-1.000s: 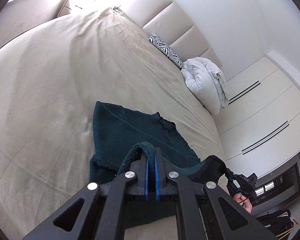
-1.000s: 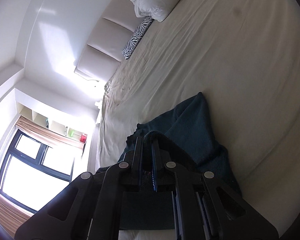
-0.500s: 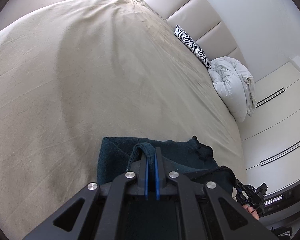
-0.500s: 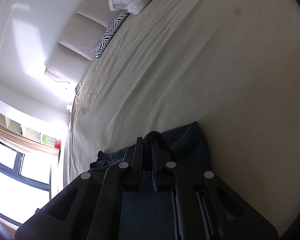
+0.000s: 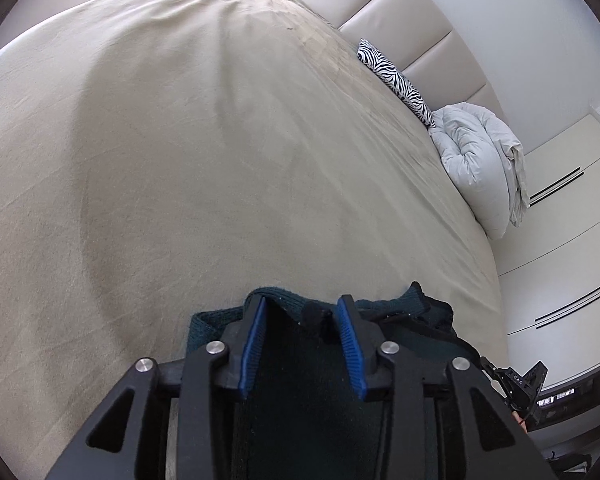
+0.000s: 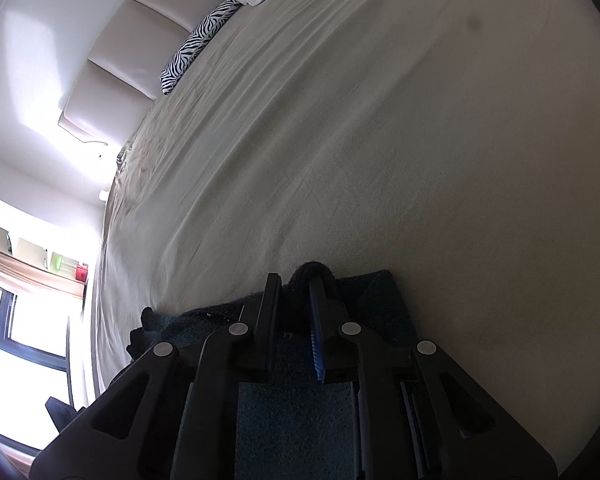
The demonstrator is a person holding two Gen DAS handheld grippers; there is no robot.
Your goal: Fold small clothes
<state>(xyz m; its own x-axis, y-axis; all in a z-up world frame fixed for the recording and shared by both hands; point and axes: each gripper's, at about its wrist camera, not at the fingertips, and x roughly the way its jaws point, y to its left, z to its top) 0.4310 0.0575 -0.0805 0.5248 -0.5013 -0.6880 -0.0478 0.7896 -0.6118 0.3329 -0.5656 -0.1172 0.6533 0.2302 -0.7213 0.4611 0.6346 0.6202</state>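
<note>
1. Where half a second ago our left gripper [image 5: 302,308] was clamped on a fold of the dark teal knitted garment [image 5: 404,304], in the left wrist view its blue-padded fingers [image 5: 254,344] now stand spread apart and released, the knit lying loose between and under them. The garment rests at the near edge of the beige bedsheet [image 5: 204,152], and has slid lower in view than before. A zebra-striped pillow [image 5: 396,76] and a bundled white duvet [image 5: 480,160] lie against the padded cream headboard [image 5: 412,20] far off, with the white wardrobe doors [image 5: 560,240] beyond.

2. In the right wrist view, our right gripper [image 6: 296,300] has parted its fingers a little since the earlier frame; a dark hump of the garment [image 6: 376,300] sits over the tip of the blue-padded finger [image 6: 318,340], and we cannot tell whether cloth is pinched. The knit lies flat beneath the gripper on the sheet [image 6: 380,120]. A window [image 6: 20,320] glares at the left.
</note>
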